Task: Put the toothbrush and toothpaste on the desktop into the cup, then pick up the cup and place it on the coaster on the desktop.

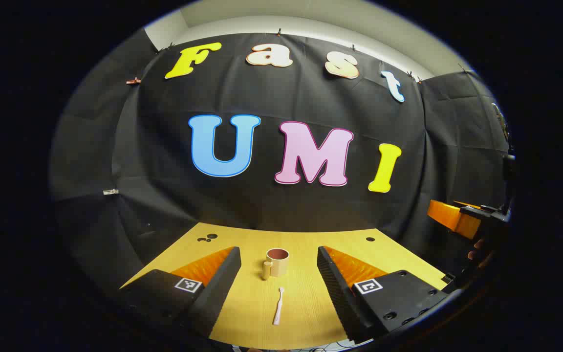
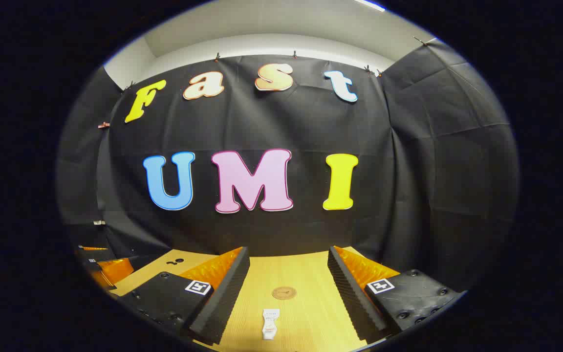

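Note:
In the left gripper view a tan cup (image 1: 277, 261) with a handle stands upright on the wooden desktop (image 1: 301, 298), and a pale pink toothbrush (image 1: 278, 306) lies flat just in front of it. My left gripper (image 1: 278, 288) hovers open above the desktop, its fingers either side of the toothbrush and well apart from it. In the right gripper view a small white toothpaste tube (image 2: 270, 323) lies on the desktop (image 2: 306, 313), with a round brown coaster (image 2: 284, 293) a little beyond it. My right gripper (image 2: 289, 298) is open, with nothing held.
The black cloth wall closes the desktop's far edge in both views. Small dark holes (image 1: 207, 238) mark the desktop's back left. The right gripper (image 1: 462, 220) shows at the right edge of the left gripper view; the left gripper (image 2: 100, 266) shows at the right gripper view's lower left.

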### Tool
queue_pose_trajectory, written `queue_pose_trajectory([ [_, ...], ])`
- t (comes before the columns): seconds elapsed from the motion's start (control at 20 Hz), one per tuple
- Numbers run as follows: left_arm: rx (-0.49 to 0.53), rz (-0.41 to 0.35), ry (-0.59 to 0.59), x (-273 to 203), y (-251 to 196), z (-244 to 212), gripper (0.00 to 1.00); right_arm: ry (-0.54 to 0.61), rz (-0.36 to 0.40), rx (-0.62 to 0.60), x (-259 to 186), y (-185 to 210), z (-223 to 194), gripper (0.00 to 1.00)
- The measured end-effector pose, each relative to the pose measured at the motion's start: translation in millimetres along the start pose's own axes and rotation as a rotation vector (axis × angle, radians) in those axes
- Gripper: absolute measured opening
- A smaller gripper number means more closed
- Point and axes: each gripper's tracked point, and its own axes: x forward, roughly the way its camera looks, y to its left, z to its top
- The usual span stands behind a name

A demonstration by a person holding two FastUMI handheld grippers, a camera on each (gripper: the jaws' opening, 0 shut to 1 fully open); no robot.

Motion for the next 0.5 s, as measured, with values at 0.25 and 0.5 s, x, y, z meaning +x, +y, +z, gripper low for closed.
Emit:
queue_pose_trajectory([
  [0.25, 0.021, -0.006, 0.017, 20, -1, -5, 0.98, 0.049, -0.023, 0.046, 20, -12, -18, 0.98],
  [0.5, 0.020, -0.027, 0.036, 32, -9, -9, 0.98, 0.065, -0.035, 0.048, 31, -17, -26, 0.98],
])
